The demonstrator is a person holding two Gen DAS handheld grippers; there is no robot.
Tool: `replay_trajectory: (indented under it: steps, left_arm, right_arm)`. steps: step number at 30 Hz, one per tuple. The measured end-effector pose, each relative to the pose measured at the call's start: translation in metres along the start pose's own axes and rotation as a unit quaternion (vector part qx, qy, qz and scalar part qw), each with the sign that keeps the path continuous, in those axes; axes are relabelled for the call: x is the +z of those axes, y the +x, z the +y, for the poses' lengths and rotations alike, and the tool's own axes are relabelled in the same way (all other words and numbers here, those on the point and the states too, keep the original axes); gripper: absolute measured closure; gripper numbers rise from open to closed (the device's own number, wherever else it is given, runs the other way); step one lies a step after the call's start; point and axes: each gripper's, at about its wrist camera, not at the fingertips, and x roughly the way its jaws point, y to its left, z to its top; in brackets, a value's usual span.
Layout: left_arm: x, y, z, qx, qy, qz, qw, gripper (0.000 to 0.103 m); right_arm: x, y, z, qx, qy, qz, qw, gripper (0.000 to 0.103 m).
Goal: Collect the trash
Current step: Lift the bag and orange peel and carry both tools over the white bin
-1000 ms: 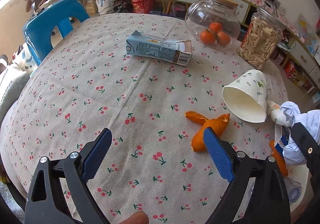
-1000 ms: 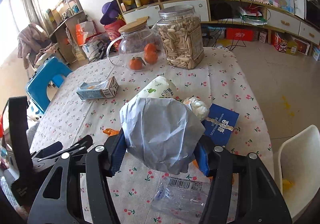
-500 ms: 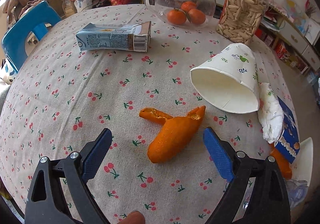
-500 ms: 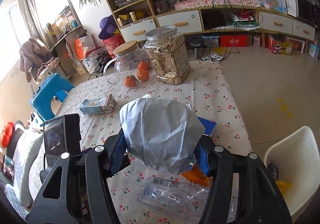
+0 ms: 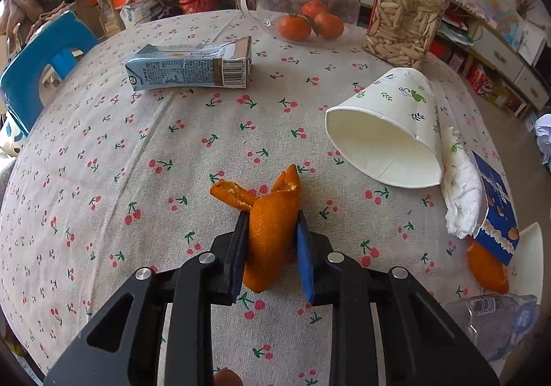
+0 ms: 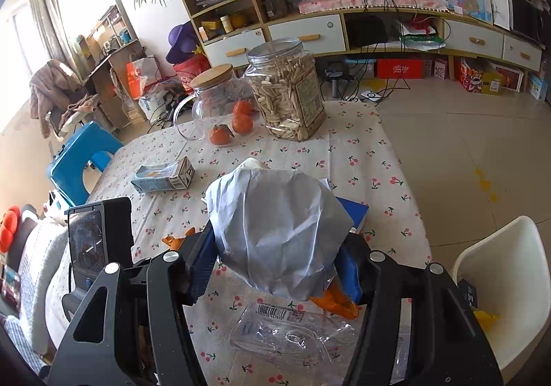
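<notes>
An orange peel lies on the cherry-print tablecloth. My left gripper is closing on it, with both blue pads pressing its sides. In the right wrist view, my right gripper is shut on a crumpled grey-blue bag held above the table. Other trash lies around: a flattened milk carton, a tipped paper cup, a crumpled tissue, a second orange peel and a crushed plastic bottle.
A glass jug of tangerines and a jar of seeds stand at the table's far side. A blue packet lies by the tissue. A blue chair is on the left and a white chair on the right.
My left gripper moved forward and down over the orange peel, then its jaws came together on it. The right gripper kept hold of the bag and rose slightly.
</notes>
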Motion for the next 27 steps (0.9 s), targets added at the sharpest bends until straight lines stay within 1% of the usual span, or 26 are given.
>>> replay_trajectory:
  steps: [2,7,11,15,18,21,24,27]
  left_arm:
    - [-0.001,-0.001,0.005,-0.002,-0.005,0.000,1.0000,0.082]
    - [-0.004,-0.005,0.022,0.007,-0.027,0.007,0.9996,0.083]
    - [-0.007,-0.010,0.046,0.020,-0.063,0.012,0.9978,0.083]
    - [-0.011,-0.023,0.076,0.045,-0.112,0.000,0.9927,0.083]
    - [-0.011,-0.041,0.094,0.066,-0.137,-0.029,0.9880,0.083]
    - [-0.011,-0.063,0.103,0.086,-0.151,-0.072,0.9822,0.083]
    - [-0.010,-0.087,0.104,0.105,-0.156,-0.123,0.9744,0.083]
    - [-0.009,-0.106,0.100,0.114,-0.159,-0.169,0.9659,0.083]
  right_arm:
    - [-0.001,0.002,0.004,0.001,-0.004,0.002,1.000,0.046]
    - [-0.005,0.008,0.017,0.008,-0.019,0.010,1.000,0.046]
    - [-0.009,0.013,0.031,0.013,-0.035,0.013,0.999,0.046]
    - [-0.012,0.014,0.046,0.016,-0.055,0.010,0.998,0.046]
    - [-0.014,0.011,0.057,0.016,-0.071,-0.001,0.997,0.046]
    - [-0.016,0.007,0.064,0.013,-0.083,-0.016,0.996,0.046]
    - [-0.017,0.001,0.068,0.003,-0.090,-0.034,0.995,0.046]
    - [-0.017,-0.008,0.068,-0.016,-0.098,-0.060,0.993,0.046]
